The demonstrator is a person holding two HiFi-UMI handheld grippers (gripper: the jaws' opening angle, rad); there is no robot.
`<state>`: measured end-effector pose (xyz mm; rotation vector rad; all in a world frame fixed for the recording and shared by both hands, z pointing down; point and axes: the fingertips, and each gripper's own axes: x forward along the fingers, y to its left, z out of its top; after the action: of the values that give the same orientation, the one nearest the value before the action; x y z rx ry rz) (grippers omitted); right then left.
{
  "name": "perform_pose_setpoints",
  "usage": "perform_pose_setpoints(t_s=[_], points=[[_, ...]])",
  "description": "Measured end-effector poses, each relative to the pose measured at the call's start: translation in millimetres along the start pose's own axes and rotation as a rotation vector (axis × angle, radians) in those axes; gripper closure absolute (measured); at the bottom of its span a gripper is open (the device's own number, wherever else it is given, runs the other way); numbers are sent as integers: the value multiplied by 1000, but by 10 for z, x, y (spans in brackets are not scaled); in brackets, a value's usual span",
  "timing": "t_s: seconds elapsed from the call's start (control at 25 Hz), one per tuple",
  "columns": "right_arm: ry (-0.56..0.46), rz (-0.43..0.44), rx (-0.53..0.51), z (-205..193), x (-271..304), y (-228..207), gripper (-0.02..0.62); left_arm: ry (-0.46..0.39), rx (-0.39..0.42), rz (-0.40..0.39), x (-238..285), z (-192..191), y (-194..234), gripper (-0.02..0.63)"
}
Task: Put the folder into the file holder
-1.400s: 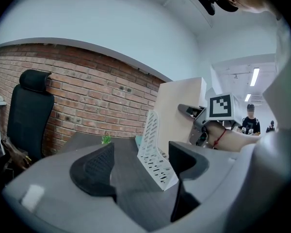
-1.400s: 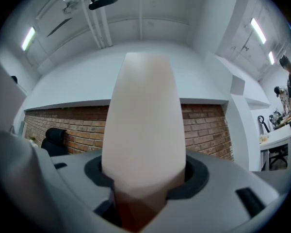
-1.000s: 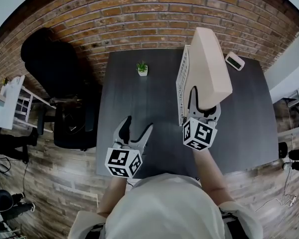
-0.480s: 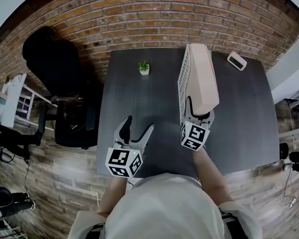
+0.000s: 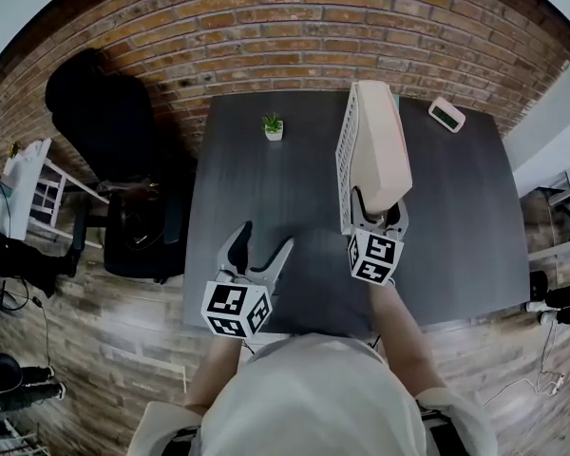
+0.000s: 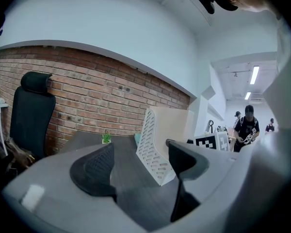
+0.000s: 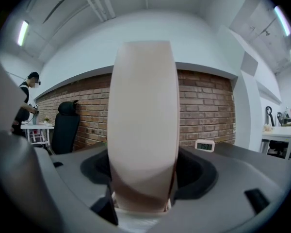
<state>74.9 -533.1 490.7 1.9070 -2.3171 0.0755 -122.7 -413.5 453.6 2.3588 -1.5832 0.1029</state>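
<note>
A thick beige folder stands on edge inside the white slotted file holder on the dark table. My right gripper sits at the folder's near end. Its jaws are opening, with the folder still between them and filling the middle of the right gripper view. My left gripper hovers open and empty over the table's near left part, apart from the holder. In the left gripper view the folder rises behind the holder's slotted side.
A small potted plant stands at the table's back, left of the holder. A digital clock lies at the back right corner. A black office chair stands left of the table, a brick wall behind.
The folder has swung from leaning to the right to standing upright and has sunk lower in the holder. The right gripper drew slightly nearer. The left gripper stayed still.
</note>
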Motion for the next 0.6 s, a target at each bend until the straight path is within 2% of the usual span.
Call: perform_pose_setpoints(t_s=[0.24, 0.4, 0.6], points=[[59, 18, -26, -150, -509, 24, 279, 19, -2, -16, -221, -124, -142, 264], [114, 46, -16, -246, -936, 46, 374, 29, -1, -35, -423, -231, -280, 264], [99, 47, -39, -140, -1502, 124, 488, 33, 5, -38, -761, -375, -438, 276]])
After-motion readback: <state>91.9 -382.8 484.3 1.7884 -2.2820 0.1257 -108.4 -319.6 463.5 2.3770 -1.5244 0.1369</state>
